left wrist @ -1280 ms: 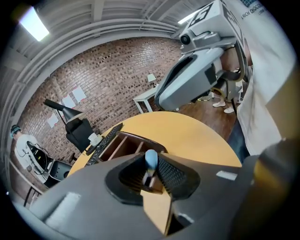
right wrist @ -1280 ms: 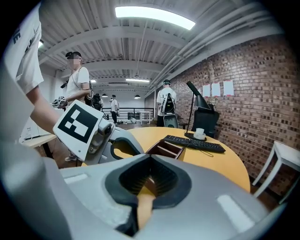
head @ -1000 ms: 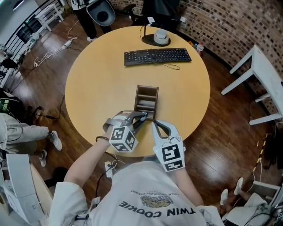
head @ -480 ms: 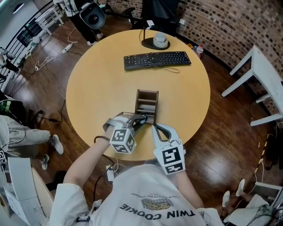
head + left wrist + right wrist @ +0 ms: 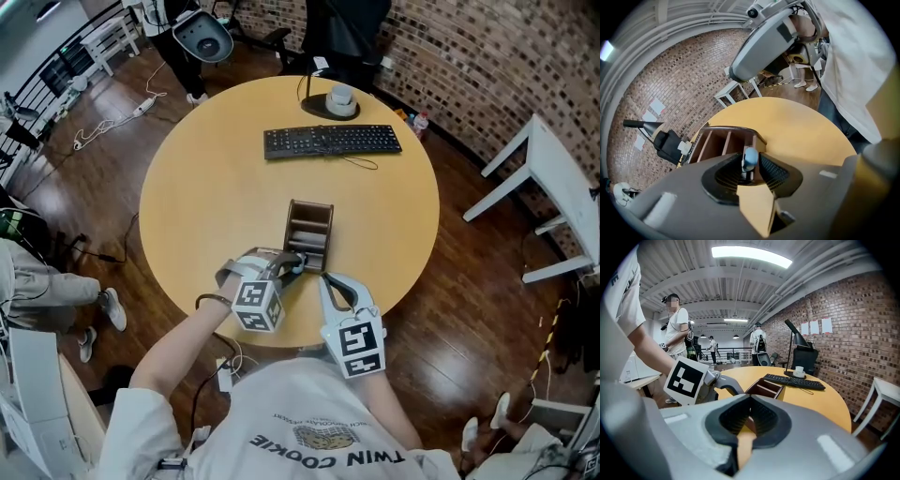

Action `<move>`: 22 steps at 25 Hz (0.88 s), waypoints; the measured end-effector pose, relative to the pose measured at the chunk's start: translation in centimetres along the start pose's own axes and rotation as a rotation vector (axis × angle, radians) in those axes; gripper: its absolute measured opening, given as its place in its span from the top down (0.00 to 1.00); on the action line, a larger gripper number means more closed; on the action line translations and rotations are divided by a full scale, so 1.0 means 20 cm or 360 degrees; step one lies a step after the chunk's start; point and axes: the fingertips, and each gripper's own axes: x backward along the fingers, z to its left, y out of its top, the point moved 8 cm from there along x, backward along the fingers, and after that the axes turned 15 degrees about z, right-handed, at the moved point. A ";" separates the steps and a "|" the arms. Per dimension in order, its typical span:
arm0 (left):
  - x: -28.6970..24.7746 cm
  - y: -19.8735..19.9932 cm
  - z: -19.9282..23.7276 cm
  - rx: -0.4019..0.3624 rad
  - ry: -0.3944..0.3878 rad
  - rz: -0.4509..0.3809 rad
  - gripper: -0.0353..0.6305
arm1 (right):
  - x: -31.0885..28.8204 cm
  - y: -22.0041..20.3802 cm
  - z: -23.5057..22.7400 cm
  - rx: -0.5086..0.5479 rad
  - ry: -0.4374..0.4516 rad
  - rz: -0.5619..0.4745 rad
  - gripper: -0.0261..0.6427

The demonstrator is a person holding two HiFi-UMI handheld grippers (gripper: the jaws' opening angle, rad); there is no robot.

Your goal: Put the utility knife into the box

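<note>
Your left tool (image 5: 293,266) has just been opening its jaws. They're apart with the light-blue-tipped utility knife (image 5: 750,159) loose between them, standing upright at the near end of the brown wooden divided box (image 5: 310,204) on the round yellow desk (image 5: 216,187). Your right tool (image 5: 324,279) sits closed and empty just beside it.

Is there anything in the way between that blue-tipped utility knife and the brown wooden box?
Nothing visible. The blue-tipped utility knife stands at the near rim of the brown wooden box, between the jaws of the left gripper, which have just been opening.
</note>
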 end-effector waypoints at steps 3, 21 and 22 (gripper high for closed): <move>0.03 0.00 0.01 0.0016 0.0036 0.0002 0.76 | 0.02 0.01 0.01 -0.0003 -0.0006 -0.0018 0.96; 0.41 0.08 -0.08 0.0409 0.0170 -0.0251 0.79 | 0.15 -0.02 0.18 -0.0097 -0.0008 -0.0087 0.96; 0.43 0.08 -0.10 0.0444 0.0171 -0.0267 0.80 | 0.15 -0.03 0.20 -0.0099 -0.0009 -0.0093 0.96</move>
